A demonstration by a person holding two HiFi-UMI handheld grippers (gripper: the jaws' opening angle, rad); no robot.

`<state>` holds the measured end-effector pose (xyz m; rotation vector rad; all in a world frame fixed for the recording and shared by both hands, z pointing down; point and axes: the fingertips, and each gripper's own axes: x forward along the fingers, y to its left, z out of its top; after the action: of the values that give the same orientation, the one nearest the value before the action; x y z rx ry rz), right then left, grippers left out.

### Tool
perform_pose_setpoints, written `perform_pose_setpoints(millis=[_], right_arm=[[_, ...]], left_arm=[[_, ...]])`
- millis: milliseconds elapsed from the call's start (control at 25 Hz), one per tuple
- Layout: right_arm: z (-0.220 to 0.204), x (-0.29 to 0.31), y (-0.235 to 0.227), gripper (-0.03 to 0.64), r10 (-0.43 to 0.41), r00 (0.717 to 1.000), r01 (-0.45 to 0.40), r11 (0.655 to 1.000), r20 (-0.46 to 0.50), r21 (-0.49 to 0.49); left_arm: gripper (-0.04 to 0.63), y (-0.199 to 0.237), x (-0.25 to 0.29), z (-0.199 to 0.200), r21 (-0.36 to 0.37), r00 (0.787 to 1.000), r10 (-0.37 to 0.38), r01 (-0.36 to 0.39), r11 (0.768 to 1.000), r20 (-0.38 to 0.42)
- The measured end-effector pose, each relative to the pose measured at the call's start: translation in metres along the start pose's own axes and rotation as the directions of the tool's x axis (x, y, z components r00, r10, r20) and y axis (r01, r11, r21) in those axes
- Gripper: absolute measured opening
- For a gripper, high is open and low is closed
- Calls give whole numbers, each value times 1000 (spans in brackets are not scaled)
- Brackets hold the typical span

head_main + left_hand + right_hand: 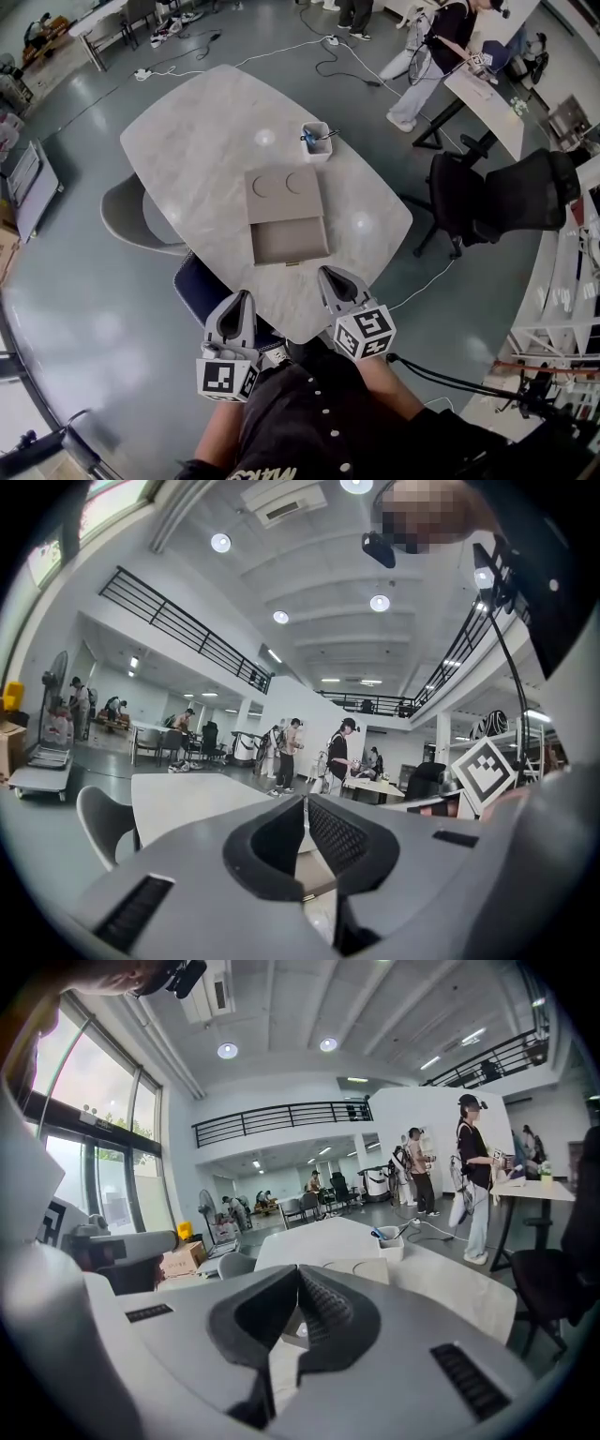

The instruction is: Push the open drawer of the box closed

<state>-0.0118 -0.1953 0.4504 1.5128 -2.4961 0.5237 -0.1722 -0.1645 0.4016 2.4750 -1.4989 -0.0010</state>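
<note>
A flat tan box with two round marks on its lid lies in the middle of the pale marble table. Its drawer is pulled out toward me and looks empty. Both grippers hover at the table's near edge, short of the drawer front. My left gripper is shut with nothing between its jaws, which meet in the left gripper view. My right gripper is also shut and empty, and it points at the box in the right gripper view.
A small white cup with pens stands just behind the box. A grey chair sits at the table's left, a blue seat under its near edge, a black office chair to the right. Cables cross the floor; people stand at the back.
</note>
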Motion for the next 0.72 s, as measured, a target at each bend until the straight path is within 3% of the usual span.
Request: perform_pose_setpoints(millis=[280,720], right_arm=[[-19,34,-17,-2,2,998,0,1000,-68,29],[-104,75,-45,-2,31,969,-4,994,-246,107]], left_arm=[[25,6,25,-16,-28,999,6,-7,1000,-46],[25,0,53,-60,-74,990,-6,-4,997,-139]])
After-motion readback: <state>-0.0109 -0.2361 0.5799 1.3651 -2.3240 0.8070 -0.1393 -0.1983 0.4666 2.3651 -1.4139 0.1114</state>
